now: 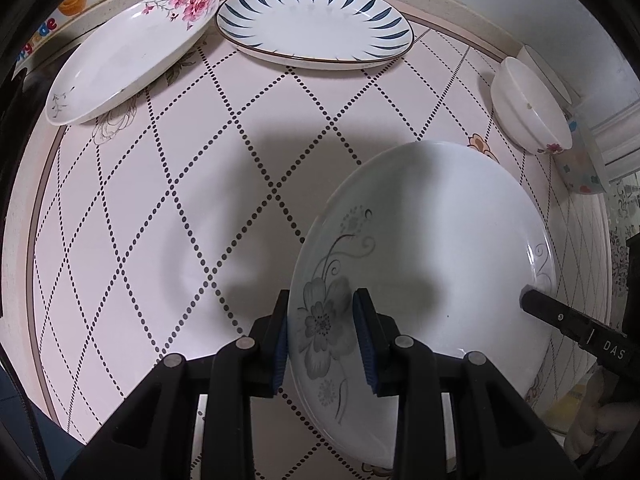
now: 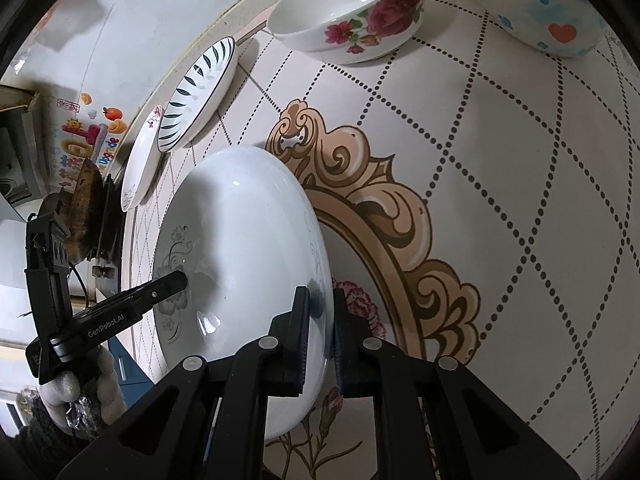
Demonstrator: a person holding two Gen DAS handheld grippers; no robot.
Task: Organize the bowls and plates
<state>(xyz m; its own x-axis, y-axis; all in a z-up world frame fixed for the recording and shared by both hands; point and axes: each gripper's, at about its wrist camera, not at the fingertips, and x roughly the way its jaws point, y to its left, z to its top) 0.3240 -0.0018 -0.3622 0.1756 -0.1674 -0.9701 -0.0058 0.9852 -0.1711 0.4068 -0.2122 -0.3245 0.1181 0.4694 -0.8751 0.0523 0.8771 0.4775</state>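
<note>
A white plate with a grey flower (image 1: 432,240) is held between both grippers above the patterned table. My left gripper (image 1: 321,340) has its jaws astride the plate's left rim, one pad on each face. My right gripper (image 2: 321,340) is shut on the opposite rim of the same plate (image 2: 240,248). The right gripper's finger shows in the left wrist view (image 1: 536,300); the left gripper's finger shows in the right wrist view (image 2: 172,284). A pink-flowered plate (image 1: 128,52) and a blue-leaf plate (image 1: 316,24) lie at the far edge. A rose bowl (image 2: 348,12) and a heart-patterned bowl (image 2: 536,12) stand far right.
The round table (image 1: 200,208) has a pink cloth with dotted diamonds and a tan ornament (image 2: 380,200). A white wall runs behind the plates. A gloved hand (image 2: 80,392) holds the left gripper. Dark kitchen items (image 2: 88,208) stand beyond the table's left side.
</note>
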